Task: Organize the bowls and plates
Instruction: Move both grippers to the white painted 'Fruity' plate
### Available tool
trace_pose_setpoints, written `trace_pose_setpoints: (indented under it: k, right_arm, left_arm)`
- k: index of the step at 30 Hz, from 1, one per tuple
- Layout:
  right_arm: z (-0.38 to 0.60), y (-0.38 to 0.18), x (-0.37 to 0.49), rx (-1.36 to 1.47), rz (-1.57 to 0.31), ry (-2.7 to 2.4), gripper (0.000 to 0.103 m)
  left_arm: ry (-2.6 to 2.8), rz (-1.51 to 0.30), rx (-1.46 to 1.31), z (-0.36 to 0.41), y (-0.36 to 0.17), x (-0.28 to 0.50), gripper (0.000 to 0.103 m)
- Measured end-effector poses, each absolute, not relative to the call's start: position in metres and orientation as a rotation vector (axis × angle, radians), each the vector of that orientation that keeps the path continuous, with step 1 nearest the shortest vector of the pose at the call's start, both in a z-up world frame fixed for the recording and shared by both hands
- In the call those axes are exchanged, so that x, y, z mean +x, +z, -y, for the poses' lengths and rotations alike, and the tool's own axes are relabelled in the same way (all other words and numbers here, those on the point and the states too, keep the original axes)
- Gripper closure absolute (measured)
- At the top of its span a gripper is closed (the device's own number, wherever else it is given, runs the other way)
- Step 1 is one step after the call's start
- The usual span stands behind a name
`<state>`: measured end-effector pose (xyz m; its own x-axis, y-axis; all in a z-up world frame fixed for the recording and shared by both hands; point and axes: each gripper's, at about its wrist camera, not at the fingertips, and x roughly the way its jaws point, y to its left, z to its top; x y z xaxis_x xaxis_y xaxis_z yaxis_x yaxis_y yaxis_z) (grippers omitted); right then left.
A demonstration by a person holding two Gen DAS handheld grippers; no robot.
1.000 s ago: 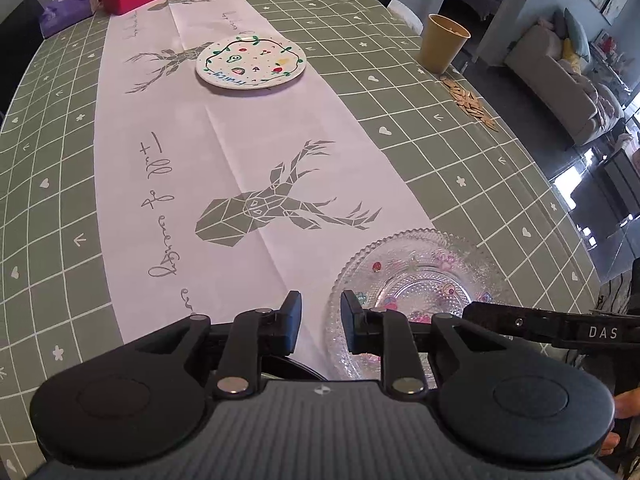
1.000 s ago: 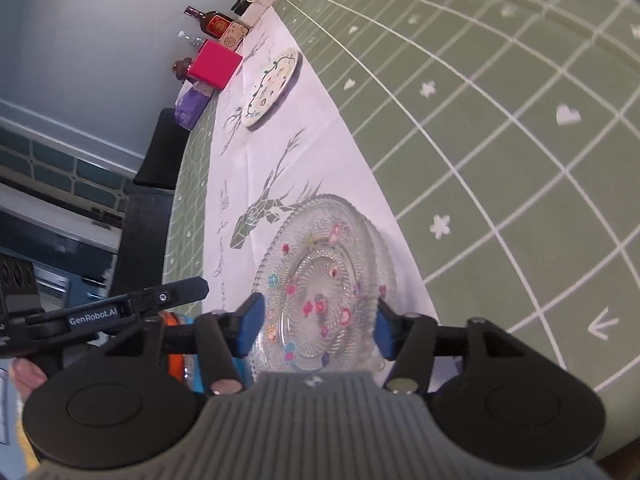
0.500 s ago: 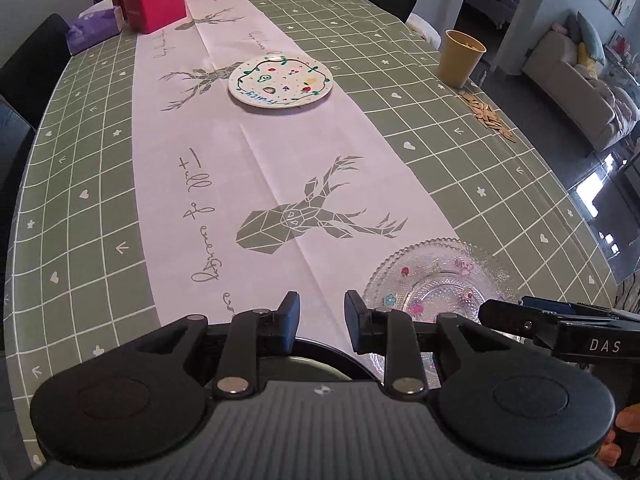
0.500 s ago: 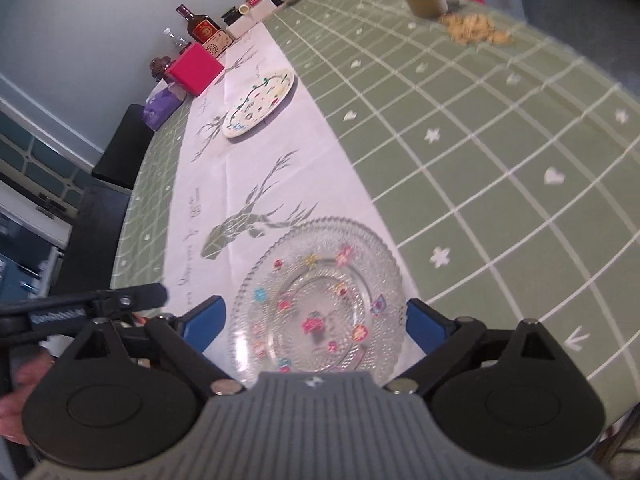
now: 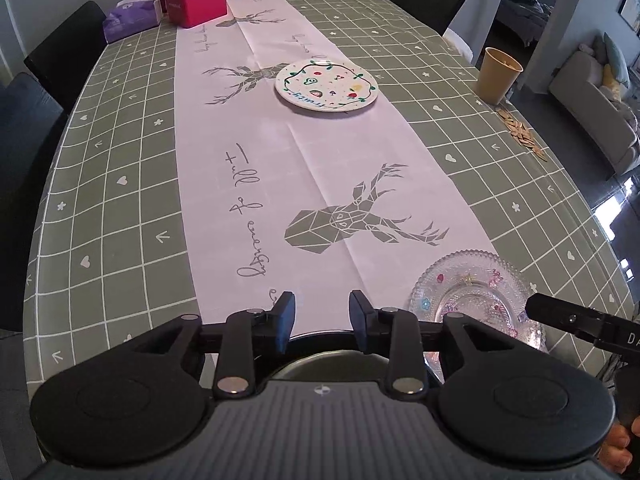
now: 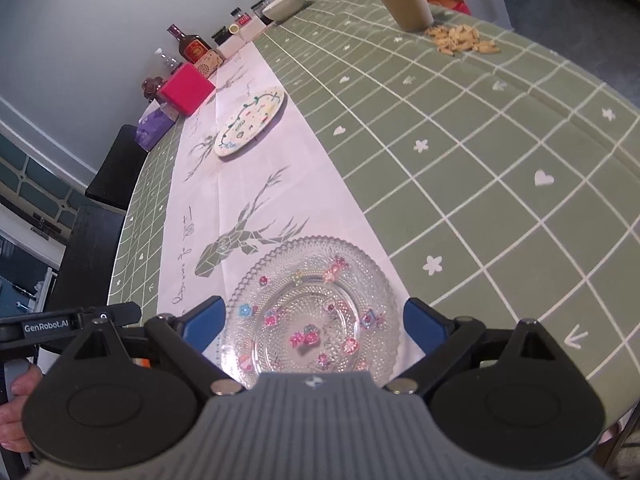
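Right wrist view: glass plate [image 6: 316, 312] at lower centre, flat on table runner [image 6: 256, 184]; right gripper [image 6: 314, 322] now wide open, released since a second ago. Left gripper [image 5: 322, 322] half open, empty. Next, painted plate [image 5: 326, 86] upper centre.

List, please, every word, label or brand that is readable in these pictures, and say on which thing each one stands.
"GenRobot.AI": on the left gripper, on its black bar, seen from the right wrist.
"DA", cut off by the picture's edge: on the right gripper, on its bar.
Cursive script on the white table runner: partly legible only, not certain.
Blue word on the painted plate: too small.
Bottle and jar labels: blurred.
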<state>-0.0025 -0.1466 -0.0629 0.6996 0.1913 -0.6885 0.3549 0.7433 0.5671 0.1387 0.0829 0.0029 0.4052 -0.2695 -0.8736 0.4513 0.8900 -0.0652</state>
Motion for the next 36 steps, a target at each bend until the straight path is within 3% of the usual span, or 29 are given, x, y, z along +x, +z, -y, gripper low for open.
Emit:
trace_pose_setpoints:
  k: [5,7,9,16,23,36]
  right_arm:
    - [0.145,-0.057,-0.004,0.749,-0.799,-0.083,0.009]
    - [0.142,-0.054,-0.006,0.732,-0.794,-0.065,0.008]
    - [0.139,-0.051,-0.008,0.712,-0.799,-0.057,0.008]
    - [0.144,-0.043,-0.005,0.703,-0.843,-0.035,0.004]
    - [0.154,-0.015,0.003,0.589,-0.826,-0.058,0.003]
    - [0.173,0.013,0.059,0.423,-0.849,-0.046,0.003]
  left_arm:
    - [-0.448,-1.032,0.222,-0.082,0.004,0.138,0.057]
    - [-0.460,-1.003,0.230,-0.080,0.008,0.136,0.043]
    - [-0.461,-0.964,0.228,-0.078,0.014,0.134,0.039]
    - [-0.453,-0.858,0.251,-0.068,0.037,0.126,0.030]
    - [-0.456,-0.795,0.227,-0.059,0.050,0.129,0.027]
    - [-0.490,-0.920,-0.068,-0.074,0.042,0.177,0.027]
